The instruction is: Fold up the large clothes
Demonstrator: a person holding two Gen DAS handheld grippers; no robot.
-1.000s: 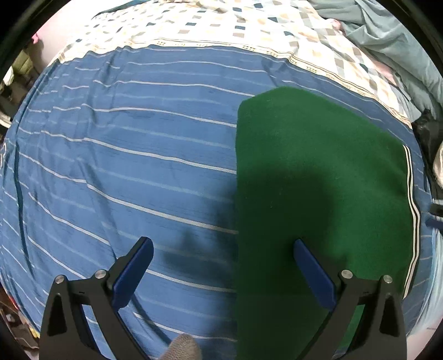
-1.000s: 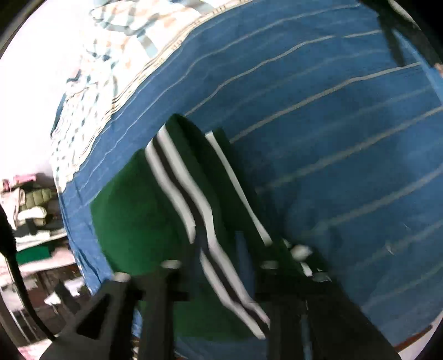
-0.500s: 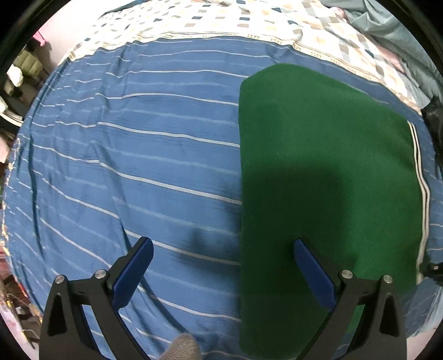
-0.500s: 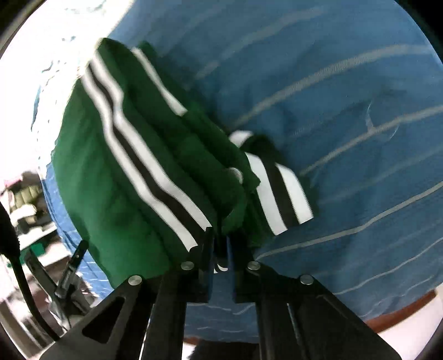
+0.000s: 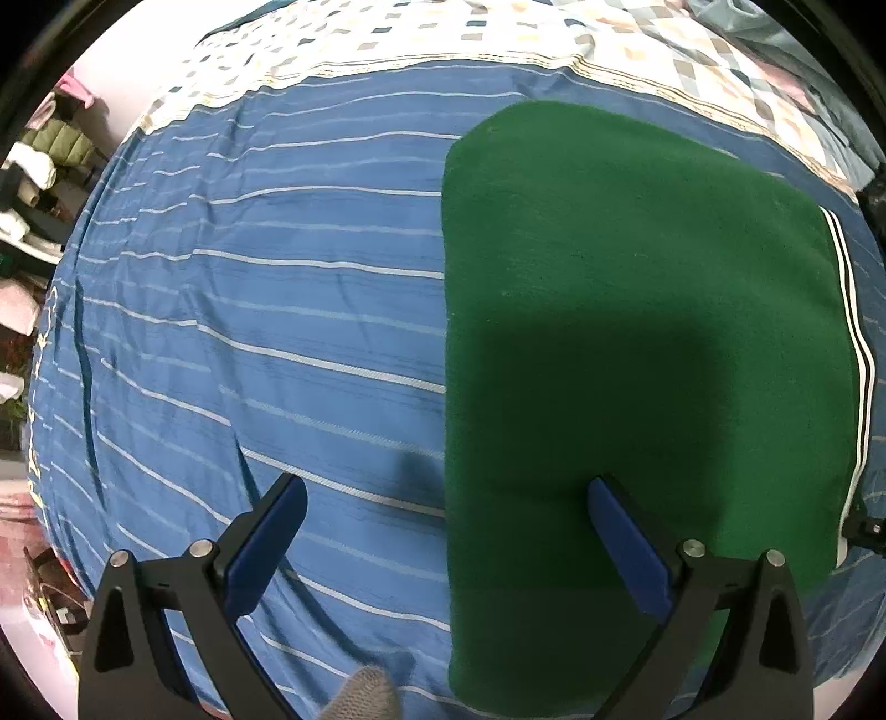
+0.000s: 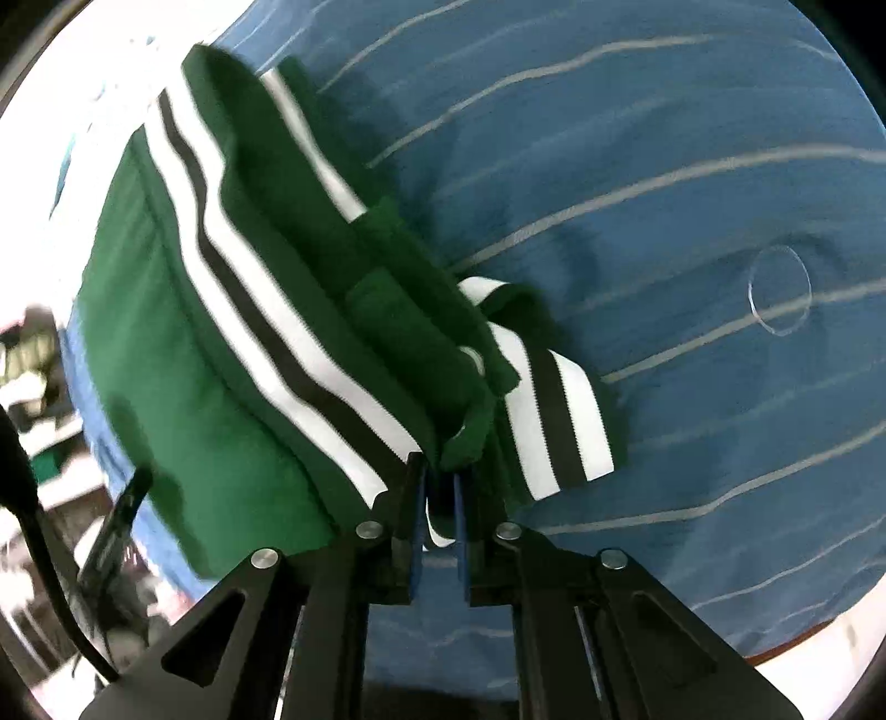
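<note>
- Over the last second the green garment (image 5: 637,343) goes from partly lifted at its striped edge to lying as a flat rectangle on the blue striped bedsheet (image 5: 249,332), right of centre in my left view
- In my right view the striped edge has swung closer and bigger; the layered hem and one loose striped cuff (image 6: 559,410) now sit right at the fingertips
- My right gripper (image 6: 440,498) is nearly closed, pinching the striped edge of the garment between its blue pads (image 6: 416,526)
- My left gripper (image 5: 443,526) stays wide open over the near edge of the garment, holding nothing; one finger over bare sheet, the other over green cloth
- I judge the fold is laid over and nearly done; right side likely needs to set the edge down and let go
- Counts: one green garment, one bedsheet, one patterned quilt (image 5: 498,39) at the far side, two grippers
- Clutter at far left (image 5: 33,166) too small to count
</note>
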